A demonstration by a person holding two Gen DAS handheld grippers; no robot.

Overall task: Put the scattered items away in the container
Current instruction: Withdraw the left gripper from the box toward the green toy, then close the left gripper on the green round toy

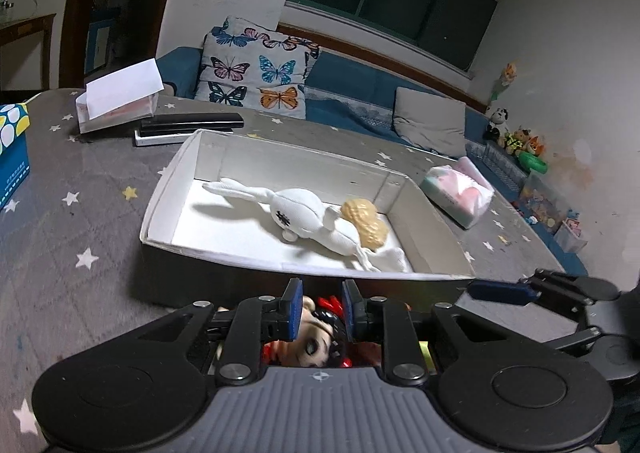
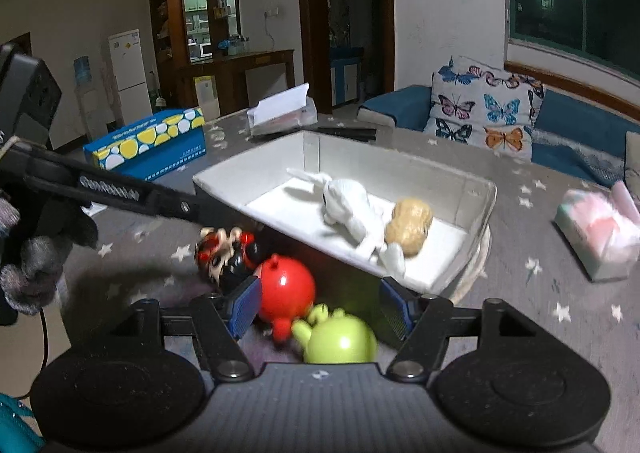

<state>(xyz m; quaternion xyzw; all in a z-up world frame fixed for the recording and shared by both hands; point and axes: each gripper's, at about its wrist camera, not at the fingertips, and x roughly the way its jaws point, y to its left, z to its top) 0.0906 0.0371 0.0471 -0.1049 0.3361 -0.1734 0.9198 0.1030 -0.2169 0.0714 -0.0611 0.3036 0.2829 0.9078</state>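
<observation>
A white box (image 1: 172, 173) (image 2: 224, 189) on the star-patterned table holds a white plush rabbit (image 1: 304, 213) (image 2: 348, 205) and a yellow peanut toy (image 1: 366, 223) (image 2: 412, 225). My left gripper (image 1: 320, 309) is shut on a doll with black hair and red ornaments (image 1: 320, 341) (image 2: 224, 253), just before the box's near wall. My right gripper (image 2: 320, 305) is open around a red round toy (image 2: 286, 289) and a green round toy (image 2: 340, 337) that lie on the table by the box. The right gripper's fingers (image 1: 500, 289) also show in the left wrist view.
A blue patterned tissue box (image 2: 152, 145) (image 1: 12, 145), a clear tissue holder (image 1: 116, 101) (image 2: 280, 113) and black remotes (image 1: 192, 123) lie behind the box. A soft tissue pack (image 1: 460, 193) (image 2: 600, 237) lies to the right. A sofa with a butterfly pillow (image 1: 256, 69) stands beyond.
</observation>
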